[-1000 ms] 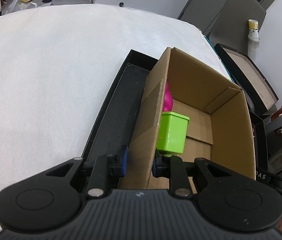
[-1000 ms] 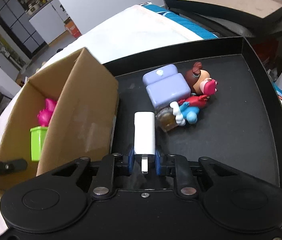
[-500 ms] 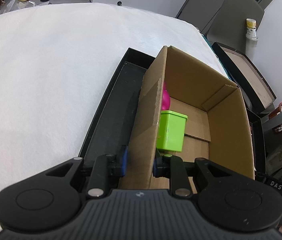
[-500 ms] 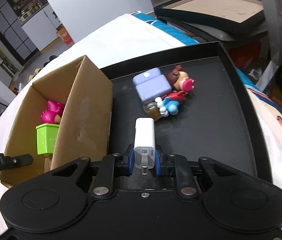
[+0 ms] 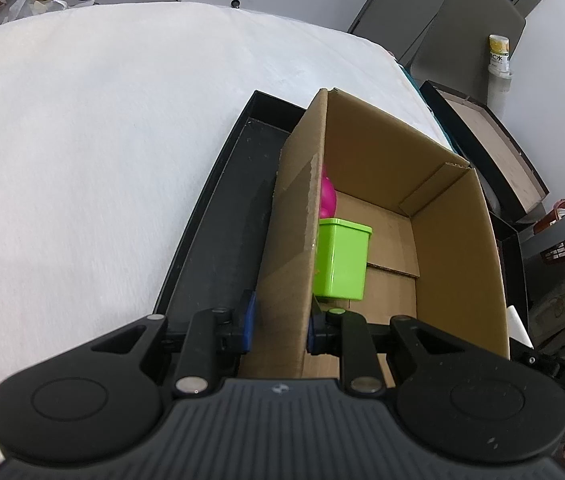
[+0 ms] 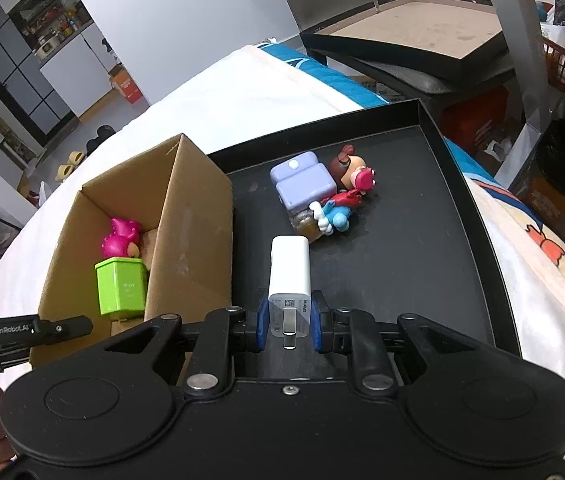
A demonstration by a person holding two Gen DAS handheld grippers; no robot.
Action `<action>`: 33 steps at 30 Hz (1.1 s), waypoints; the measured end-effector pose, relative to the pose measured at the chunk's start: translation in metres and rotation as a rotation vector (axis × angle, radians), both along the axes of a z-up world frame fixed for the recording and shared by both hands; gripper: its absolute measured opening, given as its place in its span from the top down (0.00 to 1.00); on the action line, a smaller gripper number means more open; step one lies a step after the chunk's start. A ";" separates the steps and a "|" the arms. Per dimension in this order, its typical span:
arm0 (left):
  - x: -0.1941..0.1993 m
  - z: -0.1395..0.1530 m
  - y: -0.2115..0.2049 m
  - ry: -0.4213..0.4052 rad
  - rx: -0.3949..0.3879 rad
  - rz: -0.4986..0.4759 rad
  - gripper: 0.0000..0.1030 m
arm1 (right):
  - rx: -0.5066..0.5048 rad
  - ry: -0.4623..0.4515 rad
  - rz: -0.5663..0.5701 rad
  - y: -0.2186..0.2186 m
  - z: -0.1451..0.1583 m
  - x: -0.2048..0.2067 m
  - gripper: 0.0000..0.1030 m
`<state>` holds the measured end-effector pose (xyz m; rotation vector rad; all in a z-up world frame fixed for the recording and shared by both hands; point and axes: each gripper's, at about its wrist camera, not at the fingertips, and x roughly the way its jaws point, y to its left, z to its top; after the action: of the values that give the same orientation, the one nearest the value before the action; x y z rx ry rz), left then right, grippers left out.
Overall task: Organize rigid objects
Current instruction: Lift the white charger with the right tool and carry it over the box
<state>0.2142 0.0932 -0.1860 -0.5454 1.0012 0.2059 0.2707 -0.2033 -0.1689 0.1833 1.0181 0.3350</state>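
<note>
Along the near left wall of the open brown cardboard box (image 5: 402,216), the left gripper (image 5: 280,322) straddles and pinches the cardboard, one pad outside and one inside, steadying it on the shallow black tray (image 5: 218,220); a lime-green plastic tub (image 5: 342,260) and a magenta toy figure (image 5: 327,196) already sit inside the box. From the right wrist, the right gripper (image 6: 287,326) is clamped on a white rectangular wall charger (image 6: 289,272), raised over the tray just right of the box (image 6: 186,216), with a lavender block (image 6: 302,186) and a cartoon figurine (image 6: 346,192) beyond. Carrying appears underway; next, swing left over the box's rim and release.
</note>
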 end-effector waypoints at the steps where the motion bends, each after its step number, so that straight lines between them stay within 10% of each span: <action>1: 0.000 0.000 0.000 0.001 -0.002 0.000 0.78 | -0.004 0.001 0.001 0.000 0.001 -0.001 0.80; 33: -0.003 -0.002 0.000 -0.021 -0.028 -0.057 0.78 | -0.034 -0.072 0.037 0.031 0.056 -0.016 0.80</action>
<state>0.2114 0.0933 -0.1876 -0.5429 0.9994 0.1349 0.2546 -0.1719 -0.1129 0.1208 0.9566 0.3557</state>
